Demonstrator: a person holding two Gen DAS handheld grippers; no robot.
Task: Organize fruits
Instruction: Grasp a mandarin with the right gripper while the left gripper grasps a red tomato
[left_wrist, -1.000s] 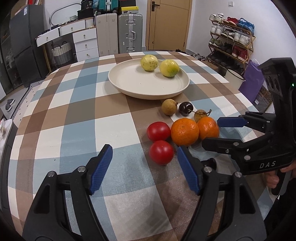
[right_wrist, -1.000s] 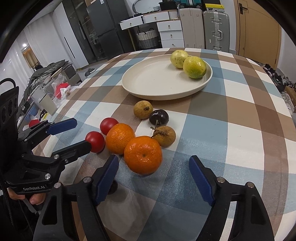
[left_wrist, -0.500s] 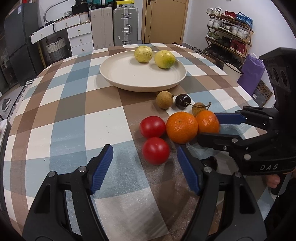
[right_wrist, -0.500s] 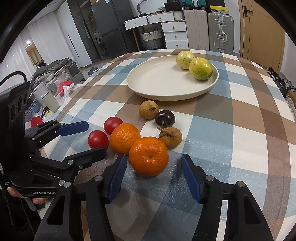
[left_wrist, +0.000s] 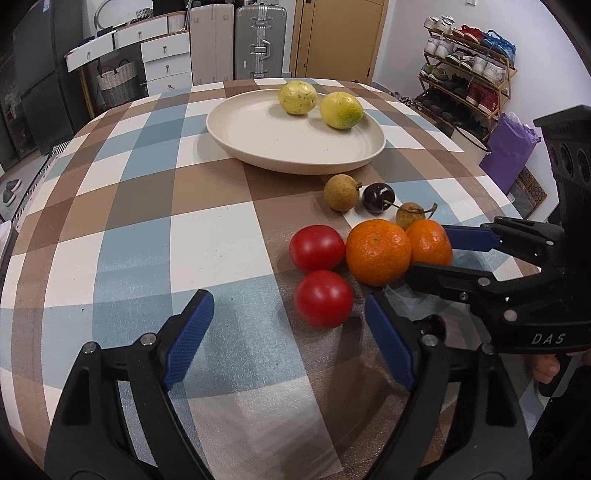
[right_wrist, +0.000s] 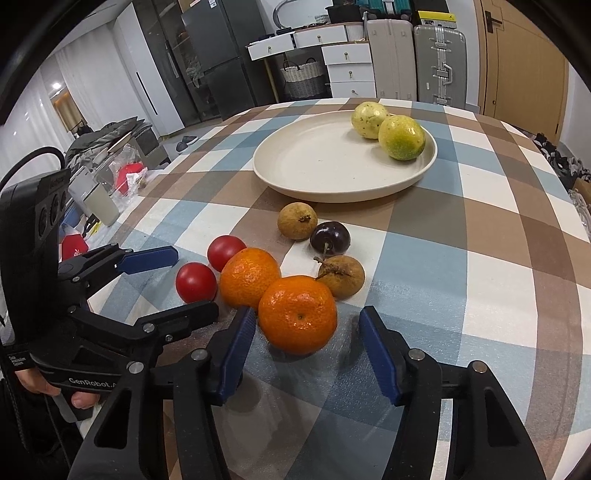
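A cream plate (left_wrist: 295, 147) (right_wrist: 317, 173) holds two yellow-green fruits (left_wrist: 340, 110) (right_wrist: 402, 137). On the checked cloth lie two oranges, two red tomatoes, two brown longans and a dark cherry. My left gripper (left_wrist: 288, 314) is open, with the near tomato (left_wrist: 323, 298) just ahead between its fingertips. My right gripper (right_wrist: 306, 325) is open, its blue pads on either side of the near orange (right_wrist: 297, 319), not touching it. The other orange (left_wrist: 378, 252) (right_wrist: 249, 277) sits beside it. Each gripper shows in the other's view.
The table's round edge drops off to the right near a purple bag (left_wrist: 511, 147) and shoe rack (left_wrist: 469, 81). Drawers and suitcases (left_wrist: 260, 40) stand behind. Clutter lies beside the table on the left in the right wrist view (right_wrist: 110, 184).
Both grippers moved forward toward the fruit. The right gripper's jaws narrowed around the near orange. The left gripper closed in on the near tomato.
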